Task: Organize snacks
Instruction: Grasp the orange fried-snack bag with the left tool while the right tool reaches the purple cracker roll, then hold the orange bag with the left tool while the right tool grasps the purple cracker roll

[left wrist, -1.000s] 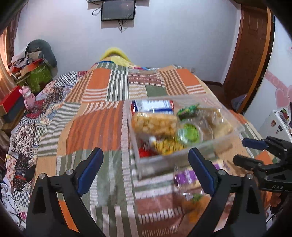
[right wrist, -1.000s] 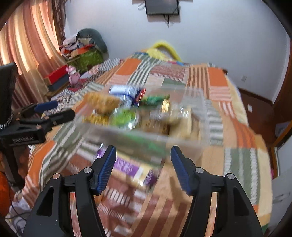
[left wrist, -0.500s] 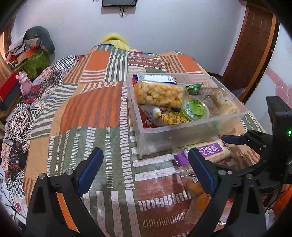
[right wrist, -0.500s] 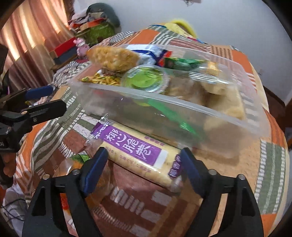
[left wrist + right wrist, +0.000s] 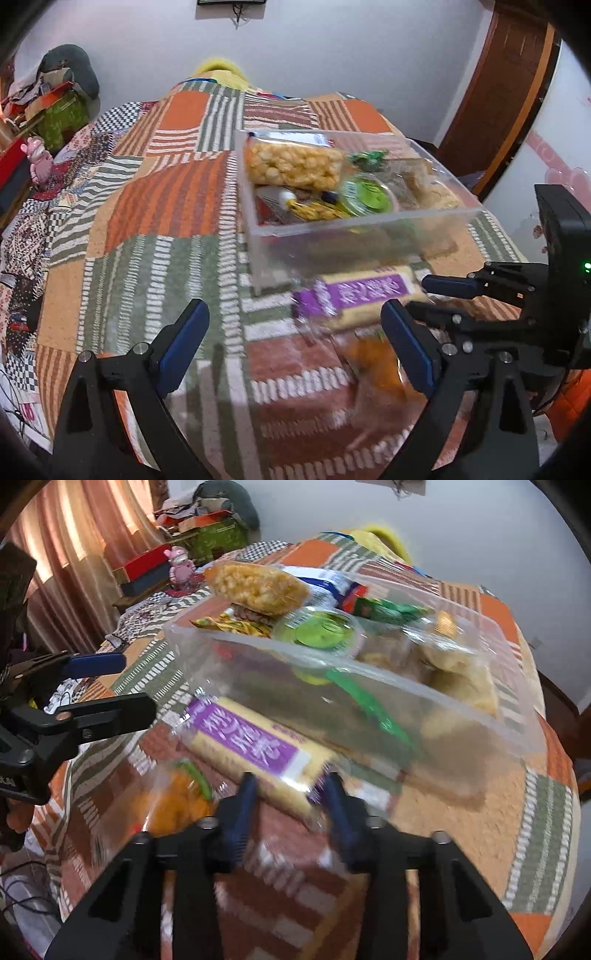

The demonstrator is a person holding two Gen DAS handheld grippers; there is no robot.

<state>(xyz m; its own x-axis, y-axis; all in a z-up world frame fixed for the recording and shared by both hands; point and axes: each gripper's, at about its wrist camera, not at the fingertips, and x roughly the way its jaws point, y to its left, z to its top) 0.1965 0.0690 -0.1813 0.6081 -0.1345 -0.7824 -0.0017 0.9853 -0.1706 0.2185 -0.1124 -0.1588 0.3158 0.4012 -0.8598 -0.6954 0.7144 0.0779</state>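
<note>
The right claw (image 5: pixel 288 786) has its two blue fingers narrow around the near end of the yellow snack pack with the purple label (image 5: pixel 251 744), which lies on the patchwork bedspread (image 5: pixel 155 206) just in front of the clear plastic box (image 5: pixel 369 229) full of snacks. The left claw (image 5: pixel 295 339) is wide and holds nothing, hovering over the bedspread to the left of that pack, with an orange snack bag (image 5: pixel 373 365) lying near its right finger. Inside the box there are a bag of puffed corn (image 5: pixel 295 166) and a green-lidded cup (image 5: pixel 369 192)
</note>
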